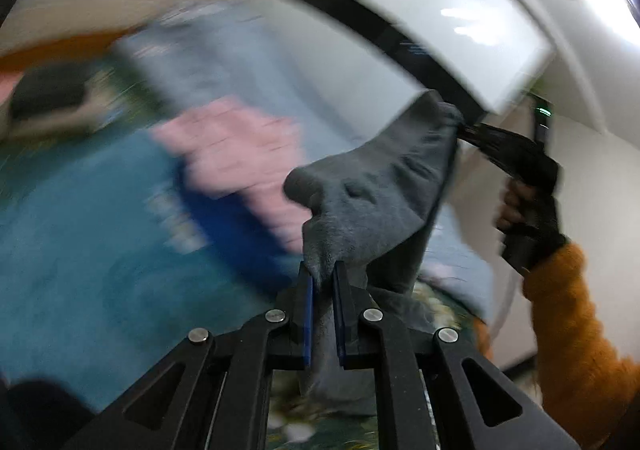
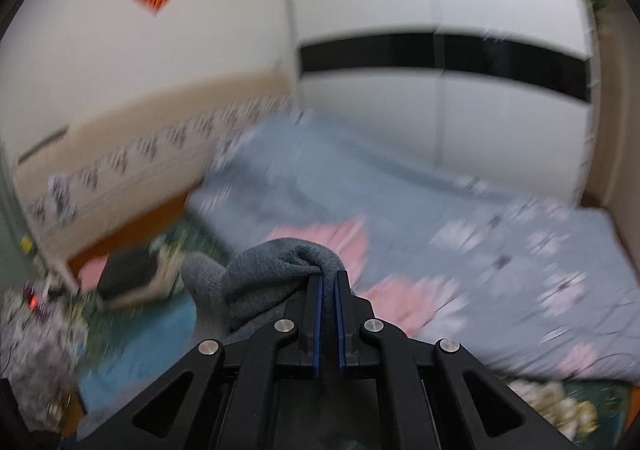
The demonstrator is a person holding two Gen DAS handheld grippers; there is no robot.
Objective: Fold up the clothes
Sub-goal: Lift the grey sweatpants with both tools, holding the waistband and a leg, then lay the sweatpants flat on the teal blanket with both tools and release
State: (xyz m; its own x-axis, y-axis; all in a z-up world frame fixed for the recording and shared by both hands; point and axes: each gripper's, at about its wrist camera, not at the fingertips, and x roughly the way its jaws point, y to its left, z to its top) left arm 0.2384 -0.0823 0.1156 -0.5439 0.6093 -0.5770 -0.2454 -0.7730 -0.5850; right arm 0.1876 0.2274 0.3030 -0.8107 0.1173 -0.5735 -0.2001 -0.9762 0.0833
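A grey knit garment [image 1: 380, 186] hangs in the air, stretched between both grippers. My left gripper [image 1: 323, 274] is shut on one edge of it, with cloth pinched between the blue pads. In the left wrist view my right gripper [image 1: 464, 126] grips the far corner, held by a hand [image 1: 516, 206] in an orange fuzzy sleeve. In the right wrist view my right gripper [image 2: 329, 278] is shut on a bunched fold of the grey garment [image 2: 272, 274], which drapes down to the left of the fingers. Both views are blurred by motion.
Below lies a bed with a grey-blue floral quilt [image 2: 460, 210] and a pink garment [image 1: 240, 154] on it. A teal blanket [image 1: 88, 234] covers the near left. A white wardrobe [image 2: 440, 50] with a black band stands behind the bed.
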